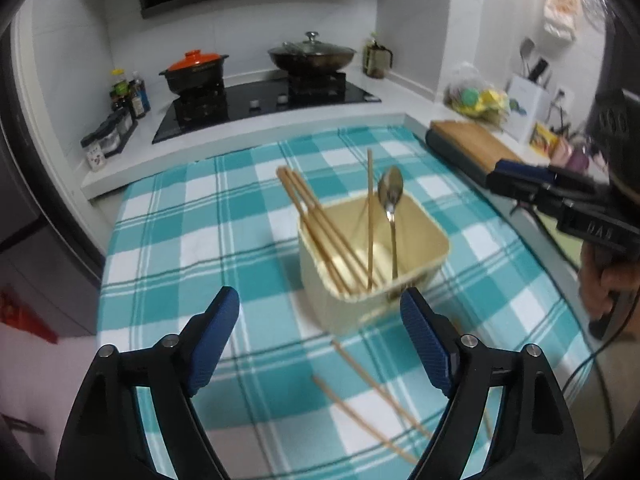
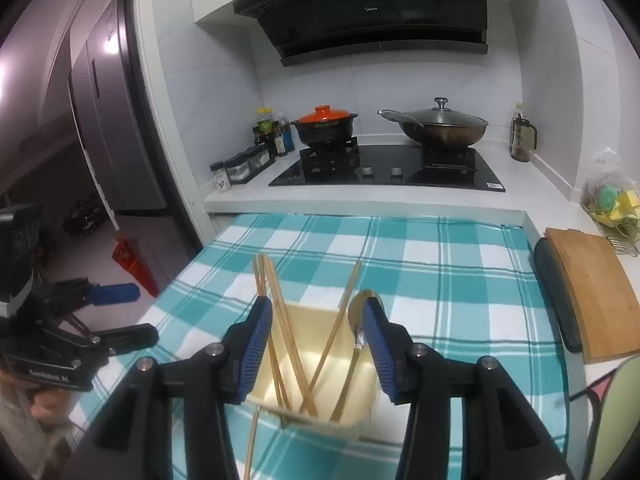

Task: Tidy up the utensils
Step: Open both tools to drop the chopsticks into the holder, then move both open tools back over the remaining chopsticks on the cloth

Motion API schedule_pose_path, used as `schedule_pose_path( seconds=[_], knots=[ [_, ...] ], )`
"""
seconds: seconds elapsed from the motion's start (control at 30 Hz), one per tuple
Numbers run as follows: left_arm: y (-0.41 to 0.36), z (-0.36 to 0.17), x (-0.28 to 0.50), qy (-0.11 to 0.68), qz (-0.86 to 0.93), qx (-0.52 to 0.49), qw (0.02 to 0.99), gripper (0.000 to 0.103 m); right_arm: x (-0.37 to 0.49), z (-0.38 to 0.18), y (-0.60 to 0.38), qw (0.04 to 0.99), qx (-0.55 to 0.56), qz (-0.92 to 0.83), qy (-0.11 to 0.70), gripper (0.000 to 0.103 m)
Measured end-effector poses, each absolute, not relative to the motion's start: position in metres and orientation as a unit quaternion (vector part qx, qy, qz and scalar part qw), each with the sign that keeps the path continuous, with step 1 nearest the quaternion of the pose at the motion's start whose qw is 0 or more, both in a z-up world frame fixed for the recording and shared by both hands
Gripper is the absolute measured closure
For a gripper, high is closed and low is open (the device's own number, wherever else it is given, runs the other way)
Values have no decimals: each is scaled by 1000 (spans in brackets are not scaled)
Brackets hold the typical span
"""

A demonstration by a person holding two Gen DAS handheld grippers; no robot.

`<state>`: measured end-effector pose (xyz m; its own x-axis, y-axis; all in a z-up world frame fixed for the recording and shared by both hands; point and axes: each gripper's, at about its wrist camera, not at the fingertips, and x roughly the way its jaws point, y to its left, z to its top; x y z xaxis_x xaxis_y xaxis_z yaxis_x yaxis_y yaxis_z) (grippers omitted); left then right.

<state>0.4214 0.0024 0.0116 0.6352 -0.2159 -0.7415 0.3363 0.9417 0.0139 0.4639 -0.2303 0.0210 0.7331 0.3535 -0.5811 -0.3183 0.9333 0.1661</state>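
Note:
A cream square utensil holder (image 1: 420,256) stands on the teal checked cloth (image 1: 192,240). Several wooden chopsticks (image 1: 320,232) and a metal spoon (image 1: 391,196) lean inside it. Loose chopsticks (image 1: 368,416) lie on the cloth in front of it, between my left gripper's fingers. My left gripper (image 1: 320,344) is open and empty, just short of the holder. My right gripper (image 2: 316,352) is open and empty, hovering over the holder (image 2: 280,380), with chopsticks (image 2: 288,336) and the spoon (image 2: 356,312) between its fingers. One chopstick (image 2: 252,444) lies on the cloth below.
A wooden cutting board (image 2: 592,292) lies at the cloth's right edge. Behind is a stove (image 2: 384,168) with an orange-lidded pot (image 2: 326,126) and a wok (image 2: 444,128). Bottles and spice jars (image 2: 256,156) stand at the left. A fridge (image 2: 100,112) is far left.

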Motion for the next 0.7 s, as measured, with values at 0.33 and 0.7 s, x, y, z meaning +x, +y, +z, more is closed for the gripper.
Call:
schedule_pose_path(
  seconds=[0.33, 0.7],
  knots=[
    [19, -65, 253, 396, -159, -7, 904, 11, 269, -42, -249, 930, -57, 141, 334, 48],
    [-9, -114, 169, 378, -149, -56, 912, 10, 140, -110, -228, 936, 25, 62, 344, 48]
  ],
)
